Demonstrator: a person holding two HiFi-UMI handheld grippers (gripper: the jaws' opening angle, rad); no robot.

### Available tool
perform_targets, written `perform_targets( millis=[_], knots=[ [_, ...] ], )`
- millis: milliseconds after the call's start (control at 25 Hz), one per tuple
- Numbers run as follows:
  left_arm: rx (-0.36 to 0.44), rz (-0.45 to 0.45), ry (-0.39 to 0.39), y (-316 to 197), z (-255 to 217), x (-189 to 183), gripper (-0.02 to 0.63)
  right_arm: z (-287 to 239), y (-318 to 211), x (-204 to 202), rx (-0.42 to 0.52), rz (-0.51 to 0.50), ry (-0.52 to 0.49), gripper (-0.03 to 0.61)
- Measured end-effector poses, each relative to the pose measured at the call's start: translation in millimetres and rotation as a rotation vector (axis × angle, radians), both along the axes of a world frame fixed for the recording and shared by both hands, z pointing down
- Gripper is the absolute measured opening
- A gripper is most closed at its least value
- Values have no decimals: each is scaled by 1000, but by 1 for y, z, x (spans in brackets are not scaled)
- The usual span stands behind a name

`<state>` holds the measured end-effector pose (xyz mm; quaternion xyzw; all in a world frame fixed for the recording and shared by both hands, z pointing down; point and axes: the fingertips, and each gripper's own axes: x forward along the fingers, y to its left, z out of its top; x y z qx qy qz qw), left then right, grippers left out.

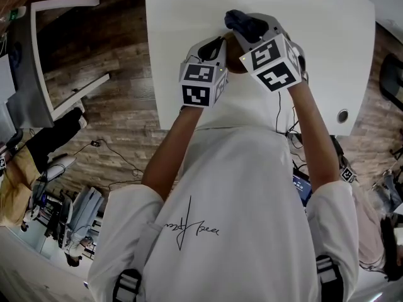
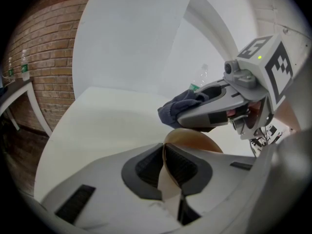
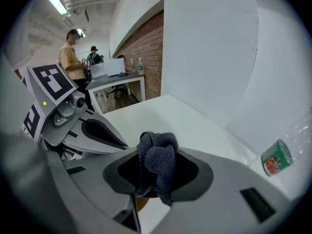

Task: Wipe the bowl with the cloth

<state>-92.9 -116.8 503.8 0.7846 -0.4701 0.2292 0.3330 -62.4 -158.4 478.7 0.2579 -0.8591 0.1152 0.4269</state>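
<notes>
The left gripper (image 2: pixel 165 165) was clamped on the rim of the brown bowl (image 2: pixel 193 141). Its two dark pads pinched the thin wall from either side, and the rest of the bowl rose beyond them toward 1 o'clock. The right gripper (image 3: pixel 157 172) was shut on the dark blue cloth (image 3: pixel 158 162), which stood bunched between its jaws with a knotted wad sticking out past the tips.

In the head view both grippers met over the white table (image 1: pixel 189 17), in front of the person (image 1: pixel 233 219) in a white T-shirt. The left one sat at 8 o'clock of the bowl and the right one at 3 o'clock, each with its marker cube (image 1: pixel 203 83) turned up toward the camera. The bowl showed there only as a brown sliver between the two housings. The cloth lay at its 12 o'clock, at the right jaws' far end.

From the left gripper view the wad hung just above the bowl's far rim — whether it actually touched could not be told, nor whether the bowl rested on the table.

A clear plastic bottle (image 3: pixel 277 161) with a green and red label lay at the table's far edge, at 1 o'clock from the grippers and well apart from them. A brick wall (image 2: pixel 41 57) stood at 9 o'clock in the left gripper view — in the right gripper view, people (image 3: pixel 73 57) stood by a desk in the distance at 10 o'clock.
</notes>
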Motion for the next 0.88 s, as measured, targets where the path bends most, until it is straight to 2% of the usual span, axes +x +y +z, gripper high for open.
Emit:
perform_targets(
  millis=[880],
  knots=[
    [5,-4,-8,0,-2,6,25,9,11,41,-24,72,46,121]
  ],
)
